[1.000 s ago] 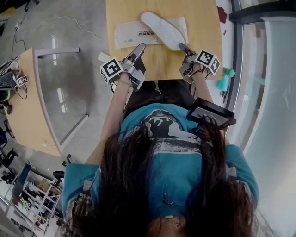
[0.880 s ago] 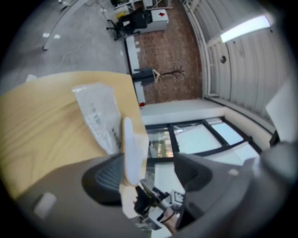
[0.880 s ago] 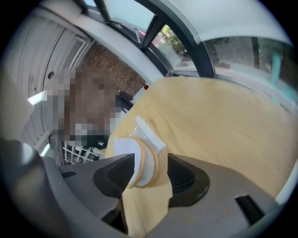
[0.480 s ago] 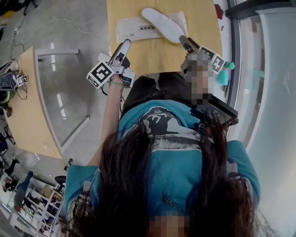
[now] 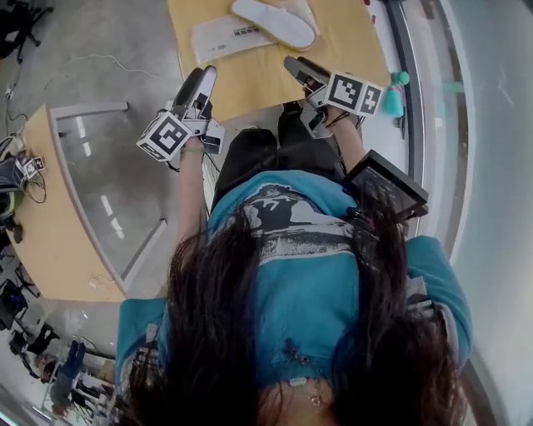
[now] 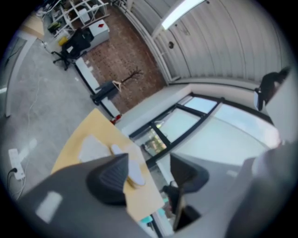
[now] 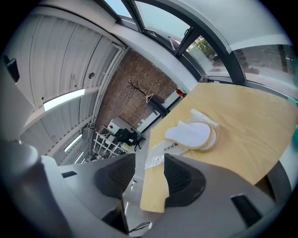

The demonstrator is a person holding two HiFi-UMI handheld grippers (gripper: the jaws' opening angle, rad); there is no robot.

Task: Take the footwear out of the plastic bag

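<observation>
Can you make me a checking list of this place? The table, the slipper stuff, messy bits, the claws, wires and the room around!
Surface: wooden table, light brown top.
Job's things: white slipper lies on the table, outside the bag; flat plastic bag with a label lies beside it.
Clutter: teal thing past the table's right edge; cannot tell what it is.
Grippers: left claw open and empty, jaws just been closing a little; right claw open and empty, jaws just been opening. Neither touches anything.
Cables: thin cable on the floor, left of the table.
Surroundings: grey floor, second desk at the left, window at the right.
</observation>
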